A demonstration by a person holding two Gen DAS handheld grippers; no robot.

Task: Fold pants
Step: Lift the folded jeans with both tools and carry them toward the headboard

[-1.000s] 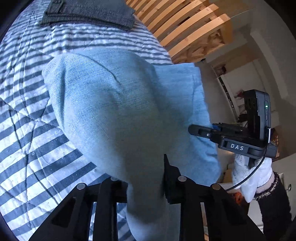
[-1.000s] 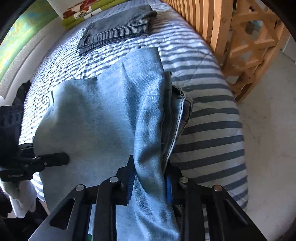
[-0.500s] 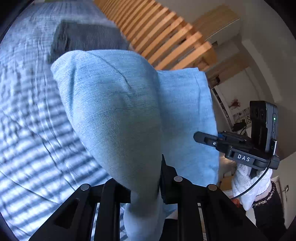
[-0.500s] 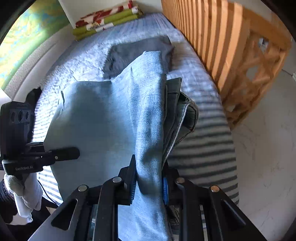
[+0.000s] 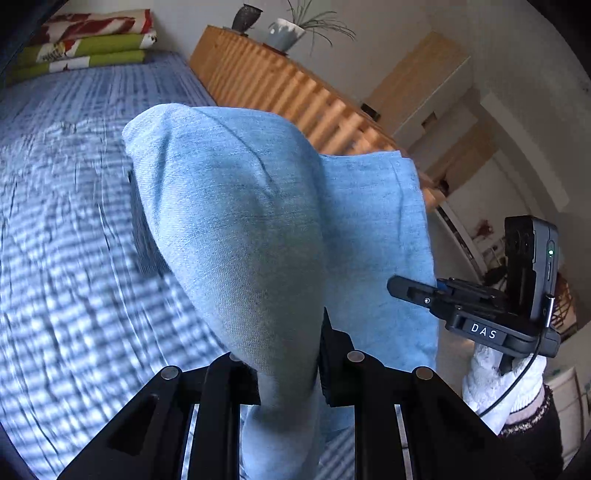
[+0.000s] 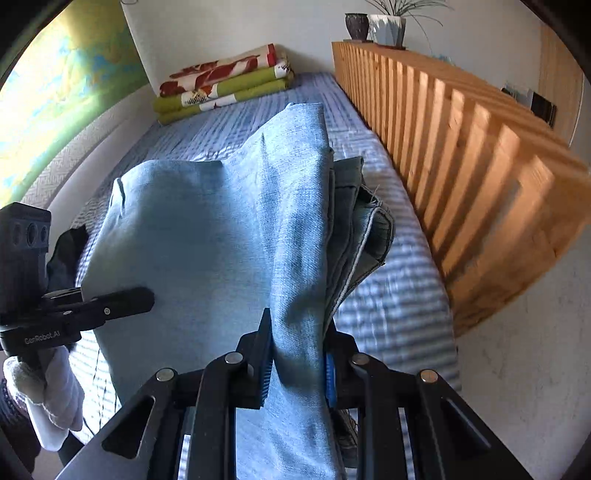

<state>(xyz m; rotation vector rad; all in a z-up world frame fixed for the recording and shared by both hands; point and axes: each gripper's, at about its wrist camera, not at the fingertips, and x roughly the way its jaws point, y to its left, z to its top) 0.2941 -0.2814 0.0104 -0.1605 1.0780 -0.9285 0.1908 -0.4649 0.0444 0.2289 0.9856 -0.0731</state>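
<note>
Light blue jeans (image 5: 251,229) hang folded in the air above the striped bed, stretched between both grippers. My left gripper (image 5: 286,363) is shut on one edge of the denim, which bulges up in front of its camera. My right gripper (image 6: 297,360) is shut on the other edge, where the darker waistband (image 6: 369,229) shows at the right. In the left wrist view the right gripper (image 5: 410,288) pinches the cloth's far side, held by a white-gloved hand (image 5: 495,384). The left gripper (image 6: 122,302) appears likewise in the right wrist view.
The blue-and-white striped bedspread (image 6: 391,306) lies below. A wooden slatted rail (image 6: 461,147) runs along the bed's right side. Folded green and red patterned bedding (image 6: 225,88) sits at the bed's far end. Potted plants (image 5: 291,29) stand on the rail's top.
Both grippers have lifted the jeans and tilted upward, so the far wall and bedding come into view. The dark folded pants on the bed are no longer visible. Grips unchanged.
</note>
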